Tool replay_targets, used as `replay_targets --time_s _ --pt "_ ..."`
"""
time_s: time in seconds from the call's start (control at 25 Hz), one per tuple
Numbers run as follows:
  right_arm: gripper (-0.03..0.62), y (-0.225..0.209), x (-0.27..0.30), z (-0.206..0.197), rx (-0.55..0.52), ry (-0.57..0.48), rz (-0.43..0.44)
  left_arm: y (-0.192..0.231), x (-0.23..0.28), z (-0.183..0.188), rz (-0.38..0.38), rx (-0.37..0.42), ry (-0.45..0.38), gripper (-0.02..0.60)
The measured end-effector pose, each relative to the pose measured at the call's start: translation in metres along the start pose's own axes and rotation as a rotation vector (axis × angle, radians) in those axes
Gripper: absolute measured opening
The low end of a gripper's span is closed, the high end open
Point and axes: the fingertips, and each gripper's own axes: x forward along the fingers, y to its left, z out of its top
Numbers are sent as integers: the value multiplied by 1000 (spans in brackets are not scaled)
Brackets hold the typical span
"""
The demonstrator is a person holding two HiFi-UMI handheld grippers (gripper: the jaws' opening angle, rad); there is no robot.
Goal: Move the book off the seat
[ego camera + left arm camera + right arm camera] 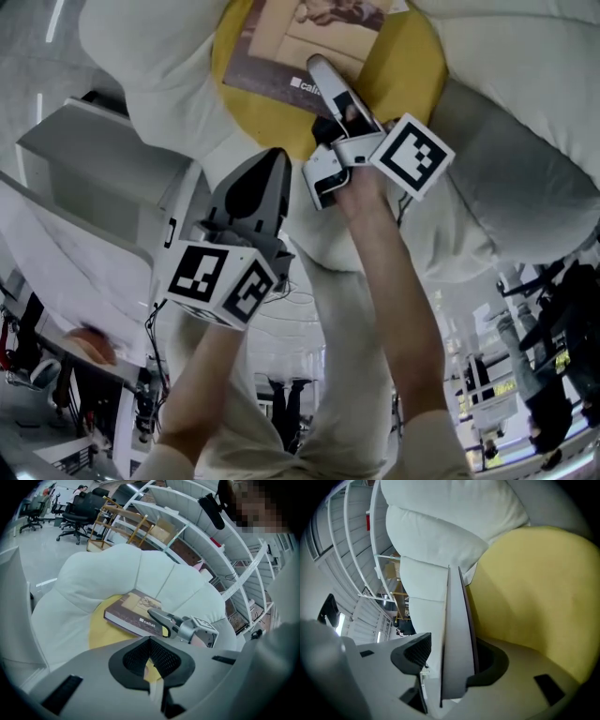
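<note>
The brown hardcover book (281, 47) lies flat on the round yellow seat cushion (412, 66) of a white padded armchair (141, 47), at twelve o'clock in my head view. My right gripper (323, 80) straddles its near edge with the jaws wide, and a gap shows beside one pad. At seven o'clock from it, my left gripper (258, 183) hovers with its jaws together on nothing.

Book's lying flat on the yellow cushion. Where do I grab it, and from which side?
Grip the book by its near edge, low from the front, one jaw over the cover, one under. It lies flat, so only that thin edge fits; the cushion should give beneath. The right gripper straddles it, open.
</note>
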Motion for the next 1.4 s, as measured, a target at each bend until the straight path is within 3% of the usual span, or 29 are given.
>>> replay_targets --time_s 0.08,0.16,0.56,0.76,1.4 --pt "170 4 9 1 -8 11 -17 1 -3 3 2 4 -1 9" --pt "161 14 19 -5 -6 23 -14 9 -8 11 9 13 -8 9" --pt "141 23 24 -26 -77 65 -56 47 -35 -4 69 39 12 9" --pt "138 39 3 -25 -72 72 -39 30 -52 -9 76 20 9 9" --pt "135 102 -37 -32 -81 85 -20 -8 -108 28 87 11 -65 9"
